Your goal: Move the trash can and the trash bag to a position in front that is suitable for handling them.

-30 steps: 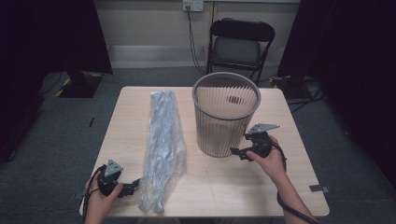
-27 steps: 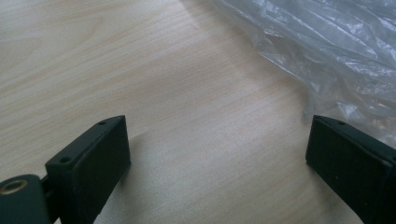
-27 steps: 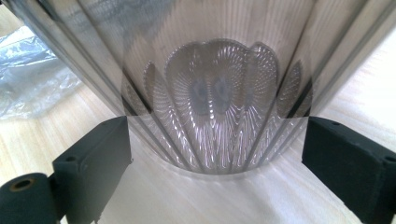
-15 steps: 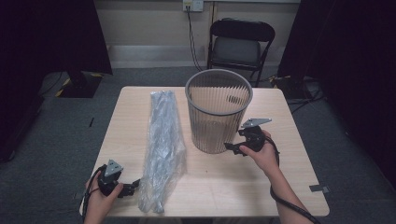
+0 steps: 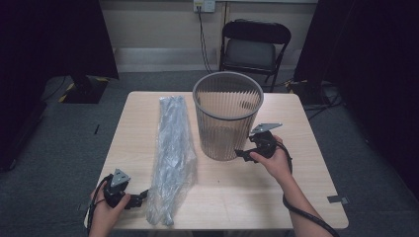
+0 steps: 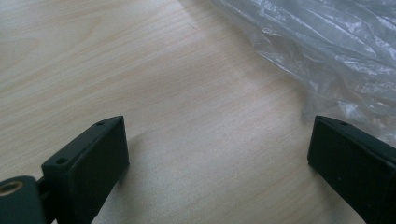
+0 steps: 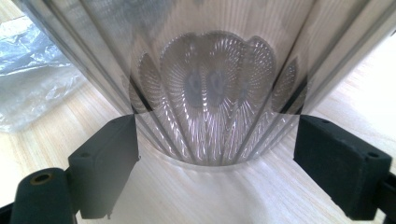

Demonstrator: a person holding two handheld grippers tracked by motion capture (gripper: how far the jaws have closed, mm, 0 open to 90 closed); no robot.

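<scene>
Right gripper (image 5: pixel 241 154) level at bin (image 5: pixel 227 116) base, jaws closing, unclamped | left gripper (image 5: pixel 143 196) low, spread beside bag (image 5: pixel 172 148)

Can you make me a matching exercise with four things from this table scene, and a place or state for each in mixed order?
Things:
1. ribbed bin
2. clear plastic bag
3. folding chair
4. left gripper

Places or states:
A. lies lengthwise on the table's left half
B. stands on the floor beyond the table's far edge
C. stands upright on the table, the right gripper low beside it
D. jaws wide apart on the wood by the near end of the bag

Pairs: 1-C, 2-A, 3-B, 4-D
</scene>
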